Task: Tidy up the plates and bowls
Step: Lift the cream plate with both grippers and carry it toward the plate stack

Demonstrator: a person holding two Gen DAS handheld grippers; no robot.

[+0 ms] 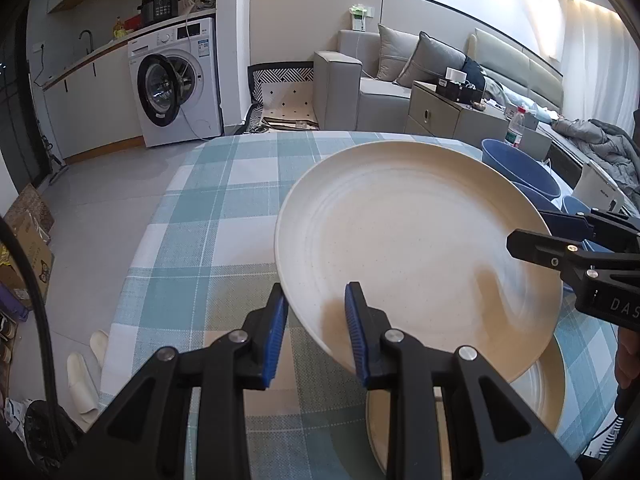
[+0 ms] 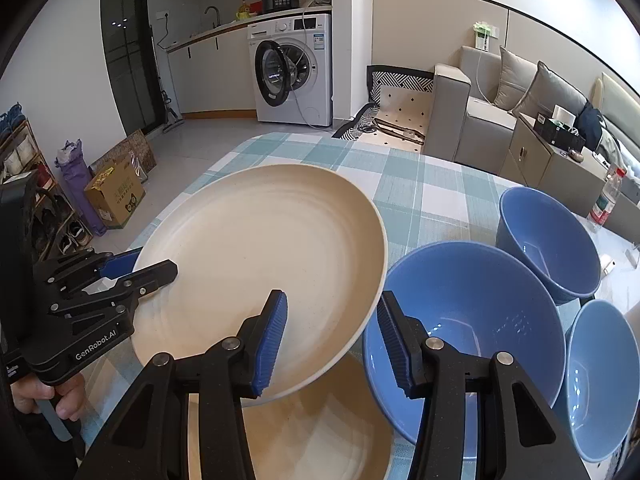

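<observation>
A large cream plate (image 1: 416, 248) hangs in the air above the checked tablecloth, over a second cream plate (image 1: 540, 396) lying on the table. My left gripper (image 1: 316, 328) has its jaws astride the plate's near-left rim with a gap showing. My right gripper (image 2: 332, 340) straddles the opposite rim (image 2: 260, 264), jaws also apart. Each gripper shows in the other's view, at the plate's edge. Three blue bowls (image 2: 476, 320) (image 2: 548, 240) (image 2: 600, 376) stand to the right of the plates. The lower plate also shows in the right wrist view (image 2: 320, 436).
The table with the blue-and-white checked cloth (image 1: 224, 216) fills the middle. A water bottle (image 2: 608, 196) stands at its far right edge. A washing machine (image 1: 180, 84), a sofa (image 1: 380, 84) and a low cabinet (image 1: 452, 112) lie beyond. Boxes and shoes sit on the floor at the left.
</observation>
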